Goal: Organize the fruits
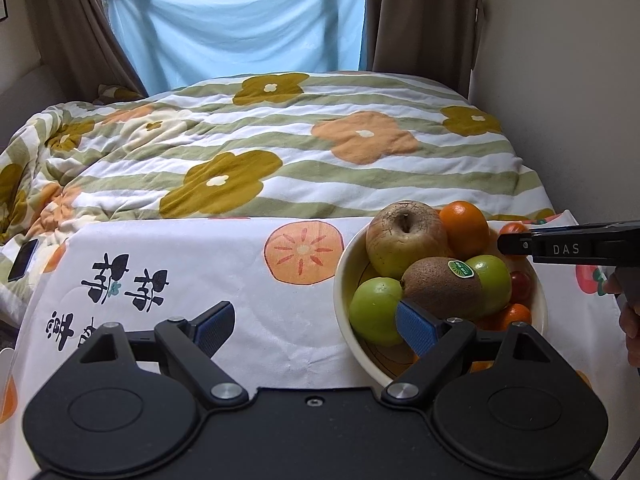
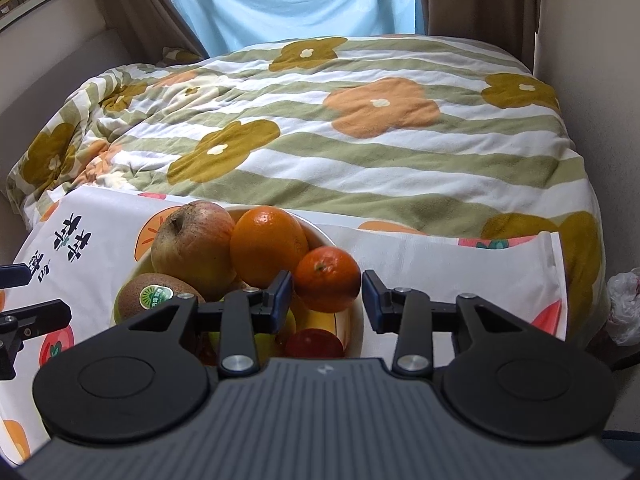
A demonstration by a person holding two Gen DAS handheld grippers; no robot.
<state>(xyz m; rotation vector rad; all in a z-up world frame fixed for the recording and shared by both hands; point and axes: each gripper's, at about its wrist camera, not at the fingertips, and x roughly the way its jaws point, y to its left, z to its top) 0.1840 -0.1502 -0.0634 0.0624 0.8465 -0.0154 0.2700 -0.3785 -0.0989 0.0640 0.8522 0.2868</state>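
Note:
A cream bowl on a white printed cloth holds a brownish apple, an orange, a kiwi with a green sticker, two green apples, small tomatoes and mandarins. My left gripper is open and empty, its right finger over the bowl's near rim. My right gripper is open, its fingers on either side of a small mandarin at the bowl's right edge, not closed on it. It enters the left wrist view from the right.
The cloth covers a low table in front of a bed with a floral striped quilt. A dark phone lies on the bed at left. A wall stands at right, curtains and a blue sheet behind. A plastic bag sits at right.

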